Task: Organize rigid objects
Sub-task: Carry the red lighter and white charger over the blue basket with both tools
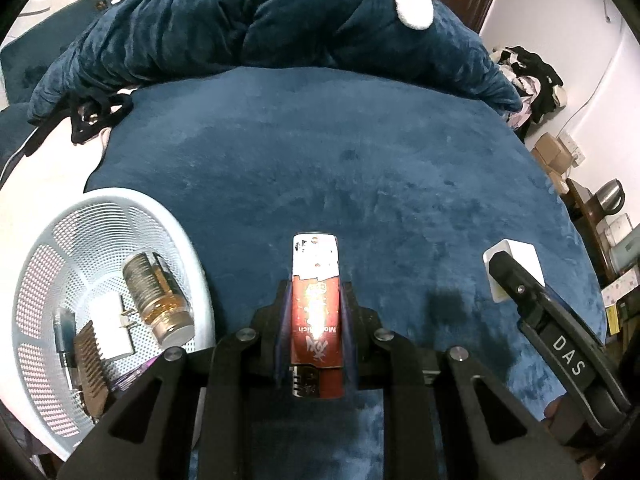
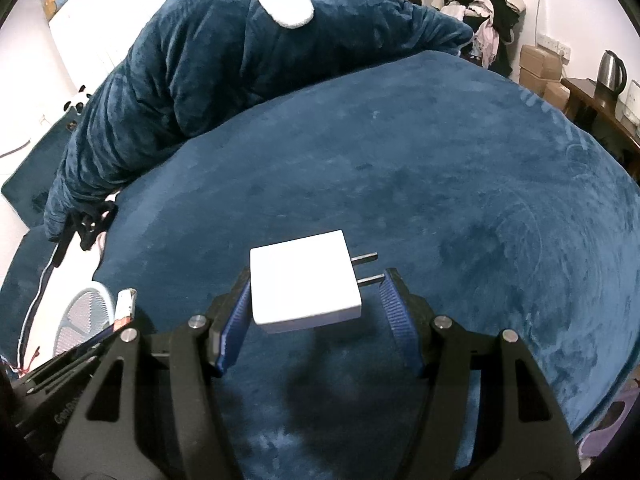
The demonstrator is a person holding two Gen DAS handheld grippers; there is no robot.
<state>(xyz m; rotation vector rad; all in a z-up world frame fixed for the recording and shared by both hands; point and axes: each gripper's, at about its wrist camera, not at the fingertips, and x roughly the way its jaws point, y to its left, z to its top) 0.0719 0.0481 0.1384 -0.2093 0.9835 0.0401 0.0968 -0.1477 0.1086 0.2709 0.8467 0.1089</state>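
Note:
My left gripper [image 1: 314, 300] is shut on a red and white lighter [image 1: 316, 304] and holds it above the blue blanket, just right of the white mesh basket [image 1: 192, 240]. The basket holds a glass jar [image 1: 158, 296], a white box and a comb. My right gripper [image 2: 316, 300] stands open around a white plug adapter [image 2: 304, 286] lying on the blanket, prongs pointing right; the left pad is close to its side, the right pad is apart from it. The adapter [image 1: 520, 256] and right gripper also show at the right of the left wrist view.
A rumpled dark blue quilt [image 1: 248, 20] with a white patch lies across the back of the bed. A black garment [image 1: 92, 114] lies at the left. Boxes, a kettle [image 2: 612, 68] and clothes stand beyond the bed's right edge.

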